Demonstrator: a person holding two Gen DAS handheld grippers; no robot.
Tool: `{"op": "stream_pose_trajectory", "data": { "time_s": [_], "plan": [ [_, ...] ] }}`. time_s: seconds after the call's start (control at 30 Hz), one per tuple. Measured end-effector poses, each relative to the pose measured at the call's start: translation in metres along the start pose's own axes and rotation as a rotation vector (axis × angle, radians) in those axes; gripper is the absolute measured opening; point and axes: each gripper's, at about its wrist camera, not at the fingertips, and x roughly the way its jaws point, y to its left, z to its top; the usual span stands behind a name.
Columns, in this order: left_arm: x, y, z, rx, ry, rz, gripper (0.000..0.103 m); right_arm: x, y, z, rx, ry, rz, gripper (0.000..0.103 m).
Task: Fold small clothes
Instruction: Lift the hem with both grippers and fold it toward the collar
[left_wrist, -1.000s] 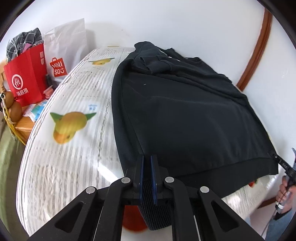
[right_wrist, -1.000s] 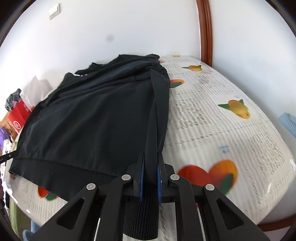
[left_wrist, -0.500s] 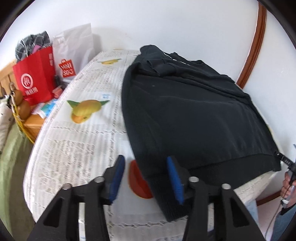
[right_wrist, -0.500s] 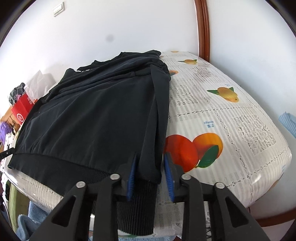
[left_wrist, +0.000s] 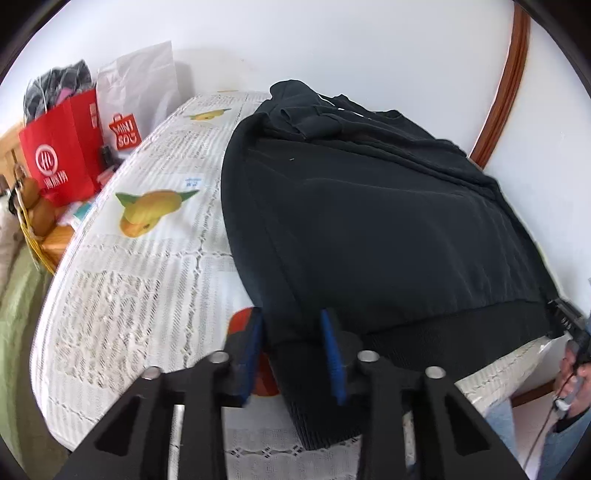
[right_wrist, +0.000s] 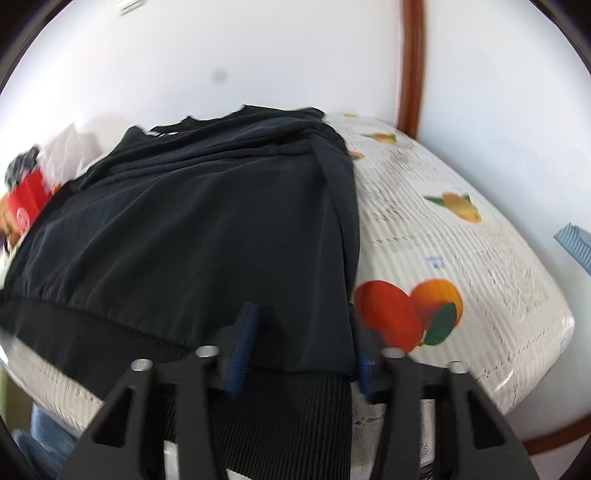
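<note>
A black sweatshirt (left_wrist: 369, 221) lies flat on a surface covered in white lace with fruit prints (left_wrist: 129, 295), its ribbed hem hanging over the near edge. My left gripper (left_wrist: 291, 343) straddles the hem's left corner. Its jaws are closing with the cloth between the blue pads, which do not press on it. In the right wrist view the sweatshirt (right_wrist: 203, 229) fills the left half. My right gripper (right_wrist: 303, 354) straddles the hem's right corner, jaws closing, cloth between the pads and loose. The right gripper's tip (left_wrist: 565, 317) also shows at the far right, held by a hand (left_wrist: 576, 369).
A red paper bag (left_wrist: 62, 155) and a white Miniso bag (left_wrist: 136, 92) stand at the far left, beside a basket of brown fruit (left_wrist: 33, 206). White walls with a wooden frame (left_wrist: 502, 85) close the back. A blue ribbed object (right_wrist: 576, 243) sits at the right.
A second ago both grippers were shut on the hem corners. Both have let go, and their jaws now stand apart around the hem, which lies over the near edge.
</note>
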Motion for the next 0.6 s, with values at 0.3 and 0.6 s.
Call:
{"op": "stream_pose_trajectory", "data": {
  "time_s": [0.3, 0.6],
  "plan": [
    [-0.044, -0.001, 0.013, 0.037, -0.077, -0.082, 0.012, -0.035, -0.025, 0.008, 0.061, -0.045, 0.108, 0.010],
    [-0.062, -0.001, 0.055, 0.025, -0.158, -0.128, 0.012, -0.067, -0.024, 0.035, 0.069, -0.146, 0.144, 0.010]
  ]
}}
